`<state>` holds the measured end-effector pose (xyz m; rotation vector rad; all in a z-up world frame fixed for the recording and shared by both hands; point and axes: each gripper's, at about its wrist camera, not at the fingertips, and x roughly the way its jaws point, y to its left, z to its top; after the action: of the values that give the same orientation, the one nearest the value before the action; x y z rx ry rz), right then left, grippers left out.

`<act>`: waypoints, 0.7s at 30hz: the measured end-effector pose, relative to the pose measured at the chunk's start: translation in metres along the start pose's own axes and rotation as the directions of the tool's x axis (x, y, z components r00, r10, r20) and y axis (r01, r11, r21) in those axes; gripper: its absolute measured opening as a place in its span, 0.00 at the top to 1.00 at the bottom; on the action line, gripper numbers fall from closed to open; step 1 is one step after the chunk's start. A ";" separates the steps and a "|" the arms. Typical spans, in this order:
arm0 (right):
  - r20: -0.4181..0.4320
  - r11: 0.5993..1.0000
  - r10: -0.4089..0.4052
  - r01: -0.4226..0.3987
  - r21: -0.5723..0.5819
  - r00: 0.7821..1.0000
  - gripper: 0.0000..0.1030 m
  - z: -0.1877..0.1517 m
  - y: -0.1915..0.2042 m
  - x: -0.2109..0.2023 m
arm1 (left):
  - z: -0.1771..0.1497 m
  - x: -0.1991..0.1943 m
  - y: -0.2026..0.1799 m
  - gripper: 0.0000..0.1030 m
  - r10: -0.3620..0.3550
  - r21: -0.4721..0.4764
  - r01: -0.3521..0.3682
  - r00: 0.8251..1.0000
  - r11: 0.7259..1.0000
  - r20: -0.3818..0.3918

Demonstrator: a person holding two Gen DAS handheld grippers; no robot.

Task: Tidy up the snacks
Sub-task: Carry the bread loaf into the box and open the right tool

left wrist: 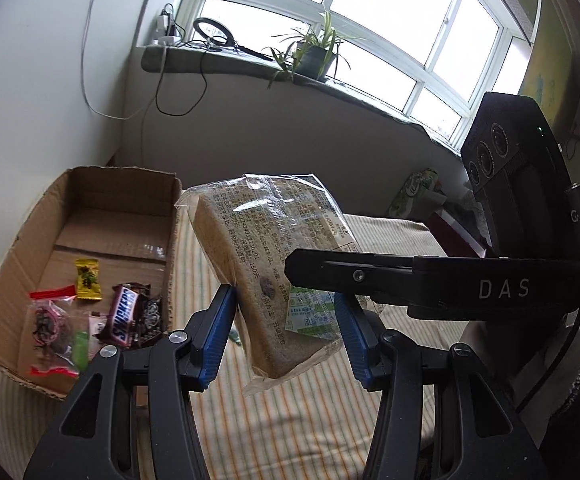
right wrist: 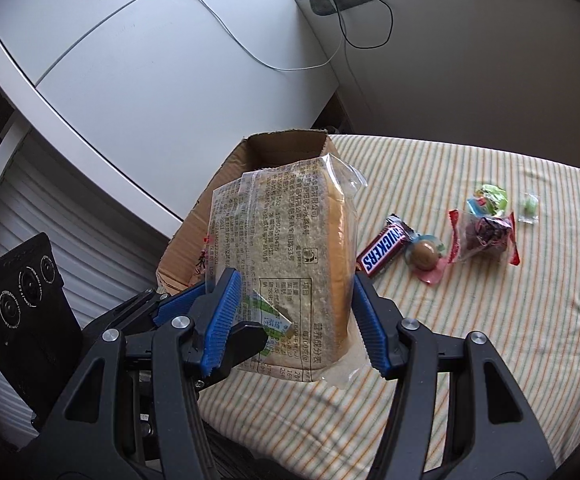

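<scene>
A bread loaf in a clear printed bag hangs in the air over the striped cloth. My left gripper is shut on its lower end, blue pads against both sides. A finger of my right gripper crosses it from the right. In the right wrist view my right gripper clamps the same bread loaf, and a black finger of the left gripper presses in from the left. The open cardboard box to the left holds a Snickers bar, a yellow candy and a clear bag.
On the striped cloth right of the box lie a Snickers bar, a round brown candy, a red-edged bag and a green candy. White cabinet behind the box. Potted plant on the windowsill.
</scene>
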<state>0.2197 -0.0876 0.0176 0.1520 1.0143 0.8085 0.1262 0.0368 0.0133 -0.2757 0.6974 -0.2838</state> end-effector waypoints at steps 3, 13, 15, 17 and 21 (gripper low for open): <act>-0.009 1.000 0.004 -0.005 -0.018 1.000 0.42 0.006 0.014 0.013 | 0.002 -0.006 0.012 0.51 0.015 -0.014 -0.015 1.000 1.000 0.010; -0.047 0.997 0.004 -0.007 -0.077 0.999 0.42 0.022 0.049 0.059 | 0.004 -0.017 0.059 0.51 0.055 -0.080 -0.052 0.998 0.995 0.029; -0.055 0.996 0.004 -0.009 -0.085 0.998 0.42 0.023 0.054 0.068 | 0.004 -0.018 0.068 0.51 0.065 -0.090 -0.062 0.998 0.994 0.028; -0.063 0.996 0.007 -0.012 -0.089 0.998 0.42 0.025 0.057 0.077 | 0.003 -0.019 0.077 0.51 0.075 -0.098 -0.071 0.997 0.993 0.029; -0.071 0.995 0.004 -0.011 -0.102 0.997 0.42 0.029 0.064 0.091 | 0.004 -0.019 0.090 0.51 0.091 -0.117 -0.087 0.995 0.989 0.027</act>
<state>0.2334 0.0256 -0.0004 0.0395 1.0364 0.8763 0.1296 0.1273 -0.0036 -0.3574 0.6931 -0.1537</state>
